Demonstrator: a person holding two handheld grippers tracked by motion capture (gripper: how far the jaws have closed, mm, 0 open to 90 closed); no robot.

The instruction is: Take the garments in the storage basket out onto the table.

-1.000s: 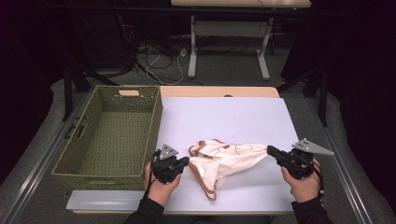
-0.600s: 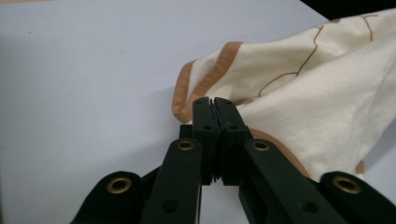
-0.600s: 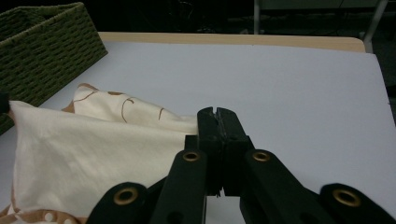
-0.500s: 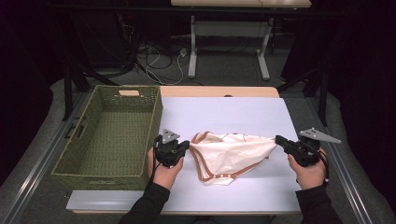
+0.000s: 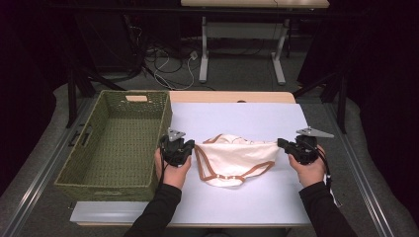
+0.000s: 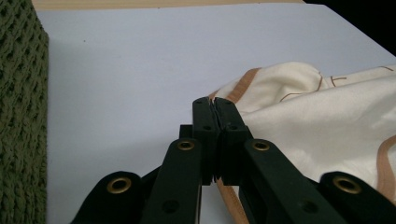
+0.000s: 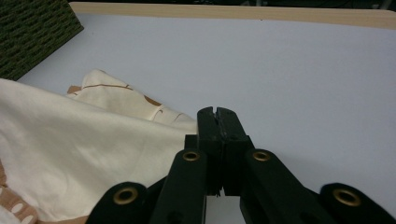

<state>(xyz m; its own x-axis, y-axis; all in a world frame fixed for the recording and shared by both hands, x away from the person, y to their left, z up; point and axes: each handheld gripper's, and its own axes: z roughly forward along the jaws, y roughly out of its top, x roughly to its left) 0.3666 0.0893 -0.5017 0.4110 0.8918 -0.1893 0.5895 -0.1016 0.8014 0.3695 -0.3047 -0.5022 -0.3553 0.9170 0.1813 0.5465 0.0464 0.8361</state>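
A cream garment with brown trim (image 5: 236,157) is stretched between my two grippers over the white table top (image 5: 247,118). My left gripper (image 5: 191,146) is shut on the garment's left edge, and its closed jaws (image 6: 215,109) pinch the brown-trimmed cloth (image 6: 299,116). My right gripper (image 5: 279,143) is shut on the right edge. In the right gripper view the cloth (image 7: 88,144) runs in from the left to the shut jaws (image 7: 217,116). The lower part of the garment sags onto the table.
A green woven basket (image 5: 114,143) stands on the left side of the table, close to my left hand; its wall (image 6: 21,107) borders the left gripper view. The wooden far table edge (image 5: 232,96) lies beyond, with table legs and cables on the floor.
Both hands have moved apart and away from me, pulling the crumpled garment out wide and flat between them. Both grips stayed closed.
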